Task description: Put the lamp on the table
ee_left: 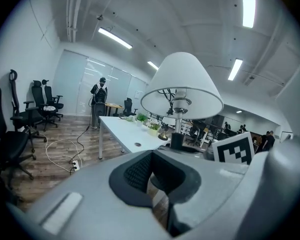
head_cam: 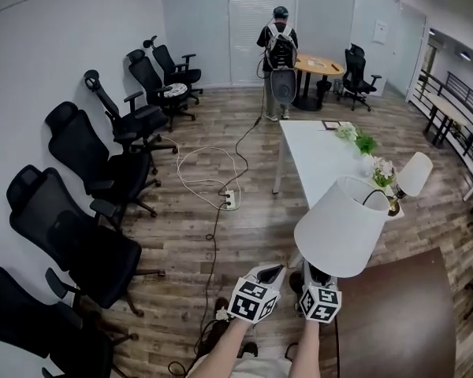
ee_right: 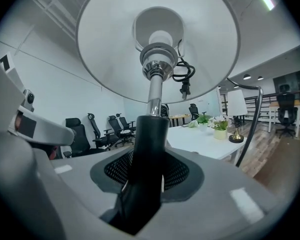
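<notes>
The lamp has a white cone shade and a chrome stem on a black base part; it leans slightly, shade up, over the floor by the near end of the white table. My right gripper is shut on the lamp's black lower stem, and the shade fills the right gripper view from below. Just to its left my left gripper is shut with nothing in it; its view shows the lamp close at the right.
A second small lamp and potted plants stand on the white table. A dark brown surface lies at my lower right. Black office chairs line the left wall. A white cable and power strip lie on the floor. A person stands far off.
</notes>
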A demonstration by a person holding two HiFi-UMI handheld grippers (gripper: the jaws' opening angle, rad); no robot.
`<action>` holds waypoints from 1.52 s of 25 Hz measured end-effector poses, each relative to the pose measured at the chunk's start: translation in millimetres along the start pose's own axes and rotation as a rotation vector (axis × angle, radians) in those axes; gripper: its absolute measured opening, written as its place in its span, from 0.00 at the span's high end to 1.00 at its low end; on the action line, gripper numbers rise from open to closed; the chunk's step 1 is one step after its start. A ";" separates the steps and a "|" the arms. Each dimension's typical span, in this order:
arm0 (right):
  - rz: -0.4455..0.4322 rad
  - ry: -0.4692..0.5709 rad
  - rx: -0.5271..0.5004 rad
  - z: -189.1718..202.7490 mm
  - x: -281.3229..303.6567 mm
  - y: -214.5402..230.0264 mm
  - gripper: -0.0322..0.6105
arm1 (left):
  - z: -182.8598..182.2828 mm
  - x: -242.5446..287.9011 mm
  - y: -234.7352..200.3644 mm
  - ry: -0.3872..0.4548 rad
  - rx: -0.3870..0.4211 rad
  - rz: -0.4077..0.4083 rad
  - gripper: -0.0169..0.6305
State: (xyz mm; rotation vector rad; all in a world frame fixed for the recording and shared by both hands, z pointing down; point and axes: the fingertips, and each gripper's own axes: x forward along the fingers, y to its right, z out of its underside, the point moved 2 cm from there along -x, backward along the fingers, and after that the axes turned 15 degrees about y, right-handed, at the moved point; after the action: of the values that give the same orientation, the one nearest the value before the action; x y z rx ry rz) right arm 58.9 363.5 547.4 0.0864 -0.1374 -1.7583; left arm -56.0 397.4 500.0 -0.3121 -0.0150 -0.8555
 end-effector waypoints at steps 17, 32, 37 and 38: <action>0.113 0.049 -0.042 -24.2 161.5 8.5 0.67 | -83.7 98.5 -143.5 0.033 0.014 0.036 0.97; 0.288 0.096 -0.026 -35.3 242.8 28.2 0.67 | -107.2 185.0 -201.5 -0.006 0.036 0.217 0.97; 0.317 0.074 -0.064 -29.8 255.7 31.9 0.67 | -105.5 201.4 -211.7 -0.012 0.007 0.259 0.97; 0.323 0.068 -0.071 -28.3 257.8 33.9 0.67 | -104.0 204.8 -213.0 -0.011 -0.003 0.264 0.97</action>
State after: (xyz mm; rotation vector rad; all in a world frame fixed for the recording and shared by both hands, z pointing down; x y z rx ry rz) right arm 46.5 102.9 528.8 0.0682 -0.0358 -1.4344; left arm -91.3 86.5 485.2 -0.3141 0.0171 -0.5919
